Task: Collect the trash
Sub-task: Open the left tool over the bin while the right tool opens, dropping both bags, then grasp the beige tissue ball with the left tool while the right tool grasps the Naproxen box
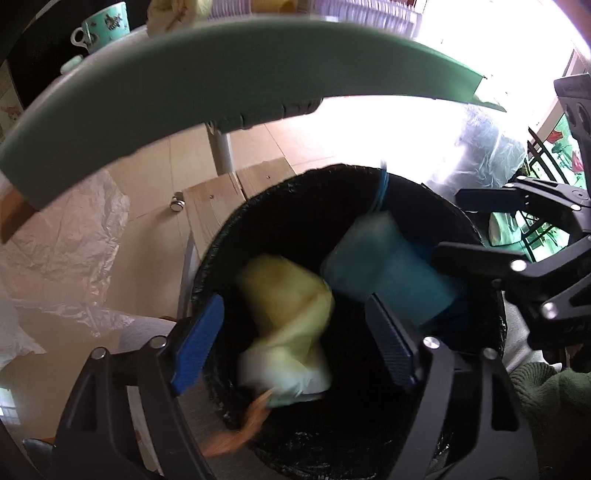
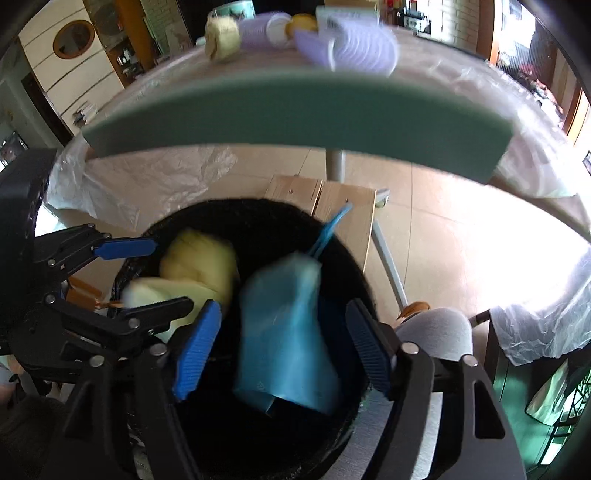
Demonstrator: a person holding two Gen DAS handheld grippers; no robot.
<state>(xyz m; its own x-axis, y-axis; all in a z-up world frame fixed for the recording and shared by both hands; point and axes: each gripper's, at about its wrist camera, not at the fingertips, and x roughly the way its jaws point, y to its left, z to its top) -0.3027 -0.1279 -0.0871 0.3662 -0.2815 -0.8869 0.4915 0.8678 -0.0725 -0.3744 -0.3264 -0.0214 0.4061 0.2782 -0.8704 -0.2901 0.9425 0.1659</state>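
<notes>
Blue-padded left hand-held gripper (image 1: 291, 343) sits closest in the left wrist view, jaws apart, nothing pressed between the pads. Yellow wad (image 1: 291, 295) with a white end is blurred in the gap between them, inside the mouth of the black bin (image 1: 495, 306). Cannot tell if it touches either pad.

Right hand-held gripper (image 2: 282, 347) reads the same in its own view: jaws apart, blue bag (image 2: 284, 332) blurred between the pads, over the bin's dark interior (image 2: 258, 229). A blue string (image 2: 328, 229) runs from the bag's top up past the bin rim.

Both grippers point steeply down into the bin, side by side. Each shows in the other's view: right one (image 1: 476, 225) at the right edge, left one (image 2: 159, 273) at the left edge.

Green tabletop edge (image 1: 166, 99) arcs across the top of both views. Crumpled clear plastic sheet (image 1: 70, 251) hangs off it. A mint cup (image 1: 105, 29) stands on top in the left view; lilac ribbed rollers (image 2: 354, 48) and a yellow lump (image 2: 221, 40) in the right. Wooden boards (image 2: 332, 206) lie on the tiled floor (image 2: 443, 240) behind the bin.
</notes>
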